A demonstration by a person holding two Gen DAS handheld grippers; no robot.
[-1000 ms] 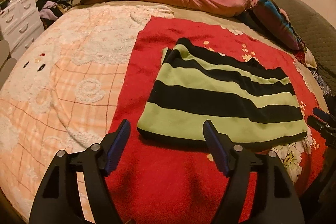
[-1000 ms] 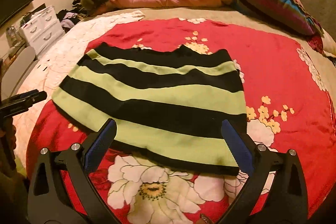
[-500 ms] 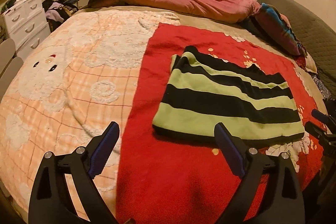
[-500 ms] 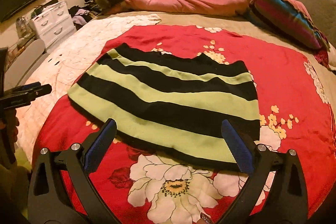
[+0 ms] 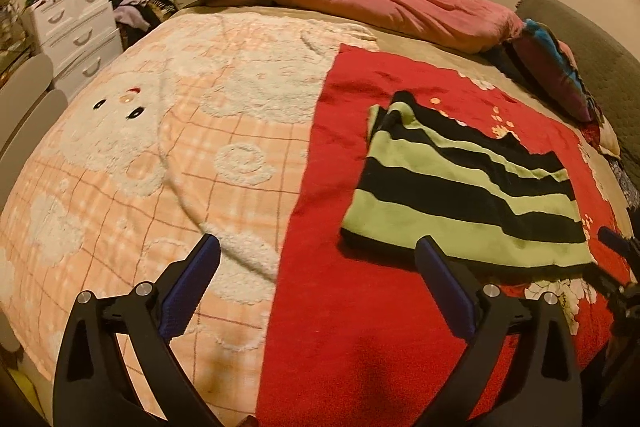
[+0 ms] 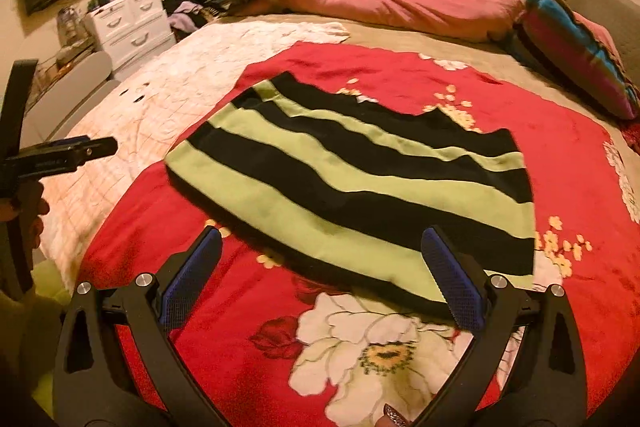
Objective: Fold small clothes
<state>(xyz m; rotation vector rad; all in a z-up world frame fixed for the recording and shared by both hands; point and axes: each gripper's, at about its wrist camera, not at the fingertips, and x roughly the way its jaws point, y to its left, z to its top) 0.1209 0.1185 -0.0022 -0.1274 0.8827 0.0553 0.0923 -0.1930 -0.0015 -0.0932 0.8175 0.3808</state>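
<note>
A folded garment with green and black stripes (image 5: 468,195) lies flat on a red flowered blanket (image 5: 360,307); it also shows in the right wrist view (image 6: 360,187). My left gripper (image 5: 316,283) is open and empty, hovering over the blanket's left edge, left of and short of the garment. My right gripper (image 6: 320,267) is open and empty, hovering just in front of the garment's near hem. The left gripper shows at the left edge of the right wrist view (image 6: 96,147).
A peach and white fleece blanket (image 5: 160,167) covers the bed's left half. A pink duvet (image 5: 392,7) and a striped pillow (image 6: 580,59) lie at the far end. White drawers (image 5: 76,23) and a clothes pile stand beside the bed.
Both grippers have pulled back and up from the garment. The left one has swung left, over the blanket's edge, and opened wider. The garment has not moved.
</note>
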